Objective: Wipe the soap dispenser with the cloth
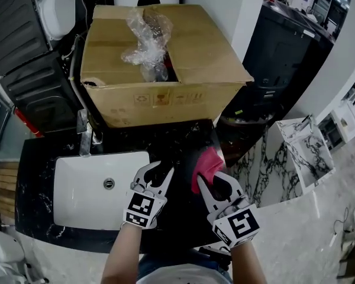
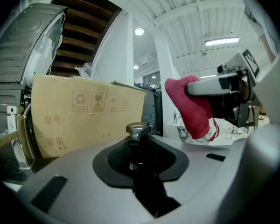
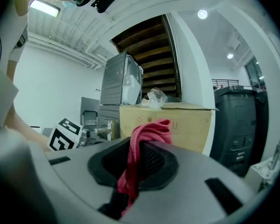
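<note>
The soap dispenser (image 2: 139,130) is a dark bottle with a metal pump head. It stands on the black counter (image 1: 35,158), right of the sink, between the jaws of my left gripper (image 1: 158,171). That gripper is shut on the bottle just below the pump. My right gripper (image 1: 212,180) is close to the right of it, shut on a red cloth (image 1: 207,164). The cloth (image 3: 147,134) bunches up over the pads and hangs down between them. In the left gripper view the cloth (image 2: 191,107) hangs to the right of the pump, apart from it.
A large cardboard box (image 1: 165,64) with crumpled plastic wrap (image 1: 145,37) fills the back of the counter. A white sink basin (image 1: 77,188) with a chrome faucet (image 1: 86,132) lies to the left. Marbled white slabs (image 1: 307,144) stand lower right, a black cabinet (image 1: 290,49) behind them.
</note>
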Motion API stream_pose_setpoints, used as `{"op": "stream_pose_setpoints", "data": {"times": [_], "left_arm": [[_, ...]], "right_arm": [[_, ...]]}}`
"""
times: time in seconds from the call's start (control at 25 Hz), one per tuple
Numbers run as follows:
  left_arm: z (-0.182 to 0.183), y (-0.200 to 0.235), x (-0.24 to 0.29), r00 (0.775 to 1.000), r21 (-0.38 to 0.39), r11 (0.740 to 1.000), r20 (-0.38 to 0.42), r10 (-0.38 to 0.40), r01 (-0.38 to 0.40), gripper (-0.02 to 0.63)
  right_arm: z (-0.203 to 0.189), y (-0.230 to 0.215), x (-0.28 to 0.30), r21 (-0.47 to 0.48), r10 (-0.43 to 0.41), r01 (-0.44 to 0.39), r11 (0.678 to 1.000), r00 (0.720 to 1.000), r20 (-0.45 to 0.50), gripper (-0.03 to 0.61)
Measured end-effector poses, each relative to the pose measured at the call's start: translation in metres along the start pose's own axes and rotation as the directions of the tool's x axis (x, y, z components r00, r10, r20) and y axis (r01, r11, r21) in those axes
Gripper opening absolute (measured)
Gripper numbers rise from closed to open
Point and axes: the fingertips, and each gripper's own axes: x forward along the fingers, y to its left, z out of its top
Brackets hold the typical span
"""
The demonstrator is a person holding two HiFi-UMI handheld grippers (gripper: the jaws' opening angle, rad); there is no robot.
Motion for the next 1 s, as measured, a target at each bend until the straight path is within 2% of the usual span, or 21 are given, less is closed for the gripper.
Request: {"op": "stream_pose_setpoints", "data": {"times": [0.12,0.2,0.36,0.48,0.6,0.72,0.84,1.0], "left_arm": [[0.0,-0.008,-0.005,0.998,0.004,0.998,0.002,-0.069,0.069,0.095],[-0.001,-0.012,-0.007,0.995,0.02,0.995,0.004,-0.098,0.098,0.095],[-0.001,-0.013,-0.008,0.991,0.034,0.991,0.022,-0.132,0.131,0.095],[-0.002,-0.012,-0.008,0.99,0.045,0.99,0.029,-0.138,0.137,0.095],[-0.002,-0.012,-0.008,0.989,0.052,0.989,0.028,-0.143,0.141,0.095],[-0.002,-0.012,-0.008,0.989,0.051,0.988,0.027,-0.146,0.145,0.094],[-0.002,-0.012,-0.008,0.989,0.052,0.988,0.024,-0.147,0.146,0.095],[-0.002,-0.012,-0.008,0.988,0.051,0.988,0.019,-0.15,0.149,0.094]], "right_arm": [[0.008,0.027,0.02,-0.006,0.11,-0.11,0.994,0.994,-0.004,0.049],[0.015,0.043,0.033,0.0,0.201,-0.201,0.98,0.979,-0.014,0.049],[0.018,0.066,0.058,0.025,0.356,-0.355,0.934,0.932,-0.071,0.049],[0.005,0.074,0.074,0.032,0.421,-0.421,0.906,0.894,-0.155,0.049],[-0.009,0.078,0.084,0.01,0.432,-0.444,0.896,0.866,-0.249,0.049],[-0.017,0.078,0.089,-0.045,0.408,-0.444,0.895,0.855,-0.321,0.048],[-0.019,0.073,0.091,-0.09,0.372,-0.428,0.899,0.857,-0.357,0.048],[-0.021,0.058,0.089,-0.066,0.345,-0.393,0.917,0.865,-0.363,0.048]]}}
